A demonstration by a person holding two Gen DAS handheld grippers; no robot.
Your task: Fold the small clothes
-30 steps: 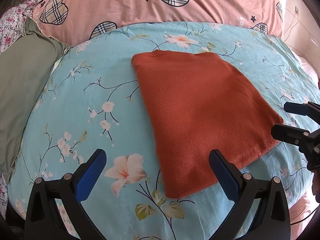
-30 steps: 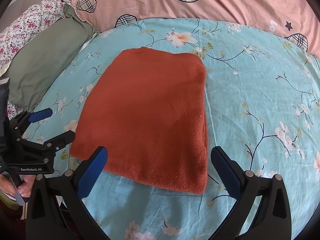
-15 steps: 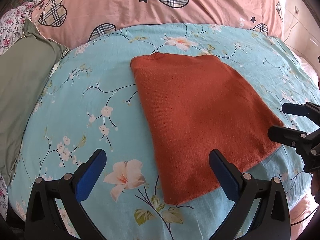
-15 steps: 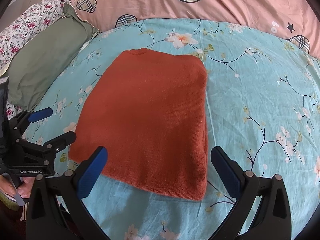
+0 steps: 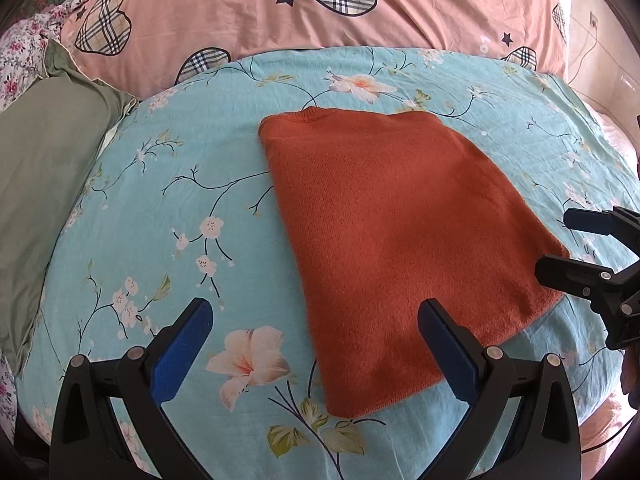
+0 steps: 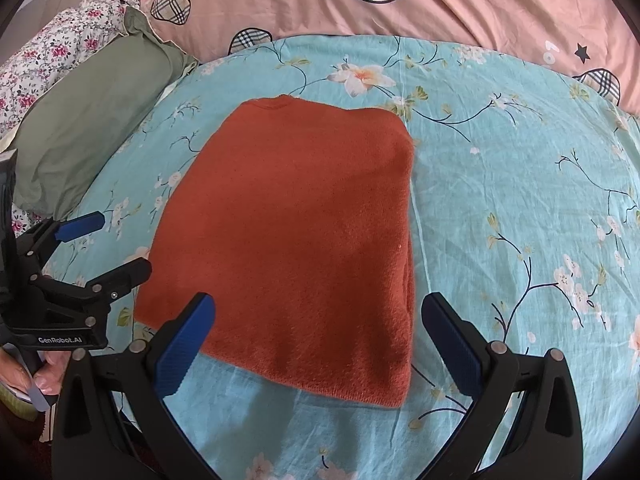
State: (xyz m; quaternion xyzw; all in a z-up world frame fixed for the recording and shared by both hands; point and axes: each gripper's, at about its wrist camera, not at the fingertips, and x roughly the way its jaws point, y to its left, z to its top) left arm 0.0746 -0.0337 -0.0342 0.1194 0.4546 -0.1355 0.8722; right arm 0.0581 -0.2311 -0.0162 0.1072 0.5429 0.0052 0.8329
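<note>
A rust-orange knit garment (image 5: 396, 240) lies folded flat in a rectangle on the turquoise floral bedsheet (image 5: 160, 216); it also shows in the right wrist view (image 6: 296, 240). My left gripper (image 5: 316, 320) is open and empty, hovering over the garment's near left corner. My right gripper (image 6: 318, 316) is open and empty, hovering over the garment's near edge. Each gripper shows in the other's view: the right one (image 5: 560, 240) at the garment's right corner, the left one (image 6: 120, 244) at its left edge.
A pink quilt (image 5: 320, 12) with plaid hearts lies bunched behind the sheet. A grey-green pillow (image 5: 44, 168) lies at the left, with floral bedding (image 6: 48, 56) behind it. A wall with a cable (image 5: 592, 40) stands at the far right.
Both grippers have drawn back slightly toward the near edge of the bed, still open. The garment has not moved.
</note>
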